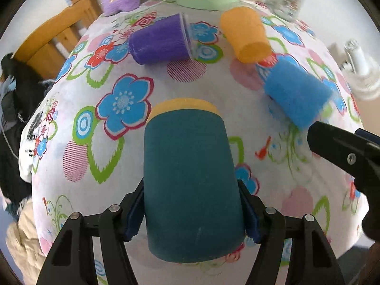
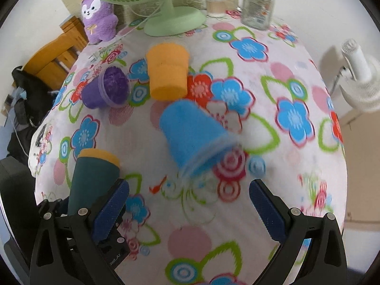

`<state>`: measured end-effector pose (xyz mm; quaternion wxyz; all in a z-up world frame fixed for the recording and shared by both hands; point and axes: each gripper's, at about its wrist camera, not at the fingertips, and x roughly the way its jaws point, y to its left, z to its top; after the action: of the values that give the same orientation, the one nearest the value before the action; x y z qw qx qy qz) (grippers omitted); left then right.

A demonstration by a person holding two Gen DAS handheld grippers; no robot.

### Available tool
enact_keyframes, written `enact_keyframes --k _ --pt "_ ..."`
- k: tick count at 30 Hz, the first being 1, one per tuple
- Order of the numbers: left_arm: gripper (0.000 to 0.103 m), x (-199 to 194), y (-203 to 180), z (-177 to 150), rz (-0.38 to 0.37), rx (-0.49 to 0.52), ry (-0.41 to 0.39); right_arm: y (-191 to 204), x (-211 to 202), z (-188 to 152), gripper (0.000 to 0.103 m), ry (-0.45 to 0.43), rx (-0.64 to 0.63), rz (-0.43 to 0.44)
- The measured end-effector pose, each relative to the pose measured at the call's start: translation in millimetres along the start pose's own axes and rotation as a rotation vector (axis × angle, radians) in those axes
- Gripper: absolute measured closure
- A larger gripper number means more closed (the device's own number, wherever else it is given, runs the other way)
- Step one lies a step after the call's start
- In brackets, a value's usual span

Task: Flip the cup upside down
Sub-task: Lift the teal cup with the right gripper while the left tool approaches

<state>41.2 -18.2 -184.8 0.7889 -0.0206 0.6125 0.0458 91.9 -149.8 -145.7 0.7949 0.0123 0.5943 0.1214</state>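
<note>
My left gripper (image 1: pixel 191 210) is shut on a dark teal cup (image 1: pixel 190 182) with a yellow end (image 1: pixel 185 105), held over the flowered tablecloth; the cup also shows in the right wrist view (image 2: pixel 93 180). My right gripper (image 2: pixel 188 200) is open and empty, just behind a blue cup (image 2: pixel 190 137) that lies tilted and blurred on the cloth, its rim toward the gripper. In the left wrist view the blue cup (image 1: pixel 296 95) lies at the right, next to one right finger (image 1: pixel 342 147).
A purple cup (image 2: pixel 104 90) and an orange cup (image 2: pixel 167 73) lie on their sides further back. A green fan (image 2: pixel 175 19), a purple plush toy (image 2: pixel 97 19), a glass jar (image 2: pixel 257 4) and a white container (image 2: pixel 215 3) stand at the far edge. The table edge drops off right.
</note>
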Motion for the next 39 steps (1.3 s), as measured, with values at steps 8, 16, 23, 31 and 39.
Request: enact_keyframes --k 8,16,23,31,39 --pt "0.033 1.1 17.9 -24.4 -0.047 0.034 0.006 6.5 -4.9 -40.8 0.001 0.002 0.065 -0.031" --pt "0.016 7.7 21.1 -42.4 -0.094 0.044 0.034 10.4 -2.3 -63.3 0.001 0.006 0.103 -0.044" --pt "0.012 -4.5 21.6 -53.2 -0.135 0.091 0.010 16.1 -13.1 -72.5 0.001 -0.038 0.131 -0.057" --pt "0.012 -47.1 31.3 -58.8 -0.161 0.218 -0.056 25.7 -52.2 -85.8 0.001 -0.166 0.140 -0.045" --pt "0.012 -63.7 35.8 -75.7 -0.179 0.319 -0.101 34.5 -69.4 -103.1 0.001 -0.272 0.077 0.002"
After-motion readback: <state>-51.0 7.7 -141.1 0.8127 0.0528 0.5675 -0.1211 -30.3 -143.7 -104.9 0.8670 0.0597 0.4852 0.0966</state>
